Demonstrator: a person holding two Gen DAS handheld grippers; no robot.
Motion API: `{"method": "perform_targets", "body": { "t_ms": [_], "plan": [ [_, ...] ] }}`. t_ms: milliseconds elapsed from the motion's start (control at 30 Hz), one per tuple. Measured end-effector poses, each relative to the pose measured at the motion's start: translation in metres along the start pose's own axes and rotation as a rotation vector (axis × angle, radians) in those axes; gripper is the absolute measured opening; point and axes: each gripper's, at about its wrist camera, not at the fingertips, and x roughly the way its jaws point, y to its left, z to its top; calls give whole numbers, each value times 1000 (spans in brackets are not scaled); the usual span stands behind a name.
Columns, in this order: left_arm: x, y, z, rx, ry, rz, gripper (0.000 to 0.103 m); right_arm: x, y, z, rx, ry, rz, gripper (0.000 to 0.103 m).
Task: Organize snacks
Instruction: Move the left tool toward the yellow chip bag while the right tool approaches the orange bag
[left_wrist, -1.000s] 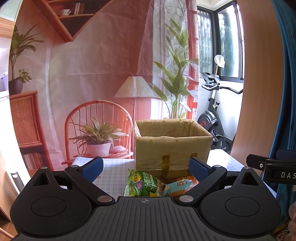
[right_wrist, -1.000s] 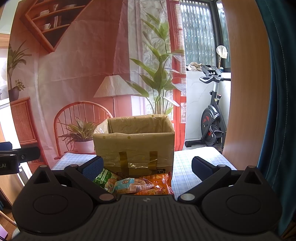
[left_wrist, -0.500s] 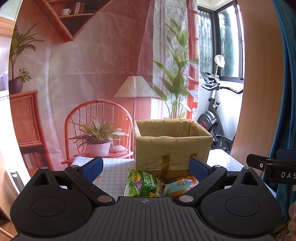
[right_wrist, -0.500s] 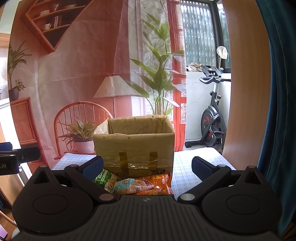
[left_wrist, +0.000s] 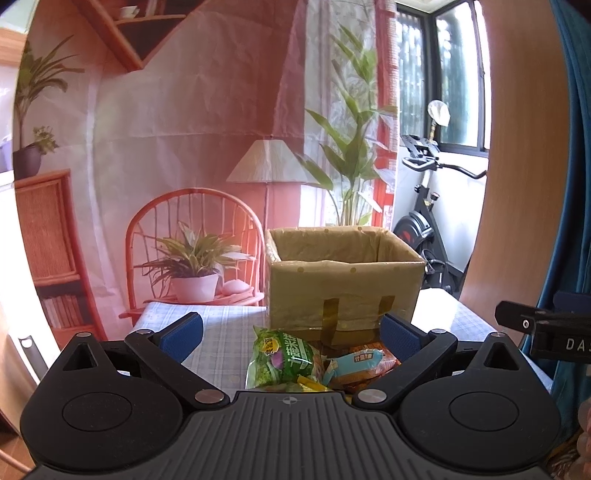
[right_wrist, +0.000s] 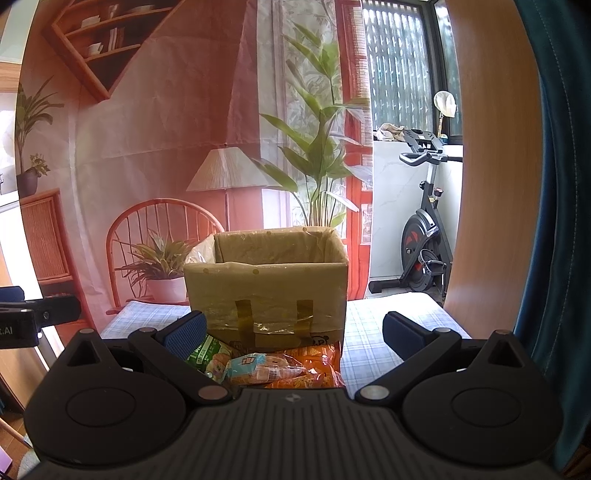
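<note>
Left and right wrist views of a snack-sorting scene, with the cardboard box (left_wrist: 343, 291) as landmark. The box stands open-topped on a surface (left_wrist: 225, 332) covered by a pale blue checked cloth; its inside is lined with a yellowish film, and two strips of brown tape run down its near wall. The snacks lie in a small heap on the cloth against the foot of that near wall: a green packet (left_wrist: 282, 356) at the left of the heap, a light blue packet (left_wrist: 352, 363) beside it, and an orange packet (left_wrist: 384, 360) under and behind the blue one. In the right wrist view the same heap shows as the green packet (right_wrist: 207, 356), the blue packet (right_wrist: 251, 367) and the orange packet (right_wrist: 314, 363), all just in front of the box (right_wrist: 266, 291). The left claw (left_wrist: 291, 334) stands wide, its blue-padded fingers (left_wrist: 183, 330) apart on either side of the heap and touching no packet. The right claw (right_wrist: 293, 334) is likewise spread wide and holds nothing; its left finger (right_wrist: 184, 334) overlaps the green packet in the view, but whether they touch cannot be told. Part of the other claw's body shows at the outer edge of each view. Behind the box hangs a printed backdrop (left_wrist: 177, 129) of a room, and to its right stands an exercise bike (right_wrist: 424, 243).
</note>
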Motion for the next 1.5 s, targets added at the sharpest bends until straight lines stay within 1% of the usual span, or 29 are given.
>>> {"method": "perform_targets", "body": {
  "t_ms": [67, 200, 233, 333, 467, 533, 600, 667, 733, 800, 867, 933, 967, 1000, 1067, 1167, 1233, 1267, 1333, 1500],
  "plan": [
    [4, -1, 4, 28, -21, 13, 103, 6, -2, 3, -16, -8, -1, 103],
    [18, -2, 14, 80, -47, 71, 103, 19, -6, 13, -53, -52, -21, 103],
    [24, 0, 16, 79, -44, 80, 103, 24, -9, 16, -47, -66, -14, 103],
    [38, 8, 19, 55, -34, 67, 103, 36, -15, 25, -26, -97, -1, 103],
    [57, 15, 19, 50, -35, 89, 103, 55, -21, 33, -17, -124, 2, 103],
    [67, 19, 17, 41, -44, 91, 103, 65, -22, 33, -11, -126, 12, 103],
    [79, 22, 15, 32, -26, 73, 103, 76, -24, 34, 17, -124, 39, 103],
    [91, 21, 11, 51, -11, 81, 103, 88, -25, 33, 41, -121, 74, 103],
    [99, 20, 2, 76, -20, 97, 102, 99, -23, 28, 35, -124, 81, 103],
    [107, 22, -9, 63, -25, 81, 102, 111, -20, 20, 22, -117, 86, 103],
    [118, 25, -18, 39, 3, 68, 102, 125, -17, 10, 26, -85, 110, 103],
    [130, 26, -26, 48, 37, 94, 101, 138, -16, 1, 37, -58, 133, 103],
    [135, 27, -29, 61, 45, 108, 100, 144, -14, -3, 38, -52, 137, 103],
    [139, 27, -33, 75, 46, 111, 96, 148, -13, -6, 36, -49, 137, 103],
    [148, 30, -40, 81, 61, 80, 94, 156, -11, -12, 31, -45, 132, 103],
    [161, 35, -52, 51, 117, 50, 89, 168, -11, -23, 34, -21, 140, 103],
    [167, 35, -60, 56, 150, 29, 80, 175, -12, -31, 40, 0, 154, 103],
    [169, 35, -64, 62, 164, 6, 78, 178, -15, -35, 46, 9, 157, 103],
    [170, 33, -71, 55, 184, -52, 77, 182, -19, -42, 60, 23, 153, 103],
    [166, 28, -90, -7, 188, -180, 78, 187, -28, -64, 95, 65, 142, 103]
  ]
}}
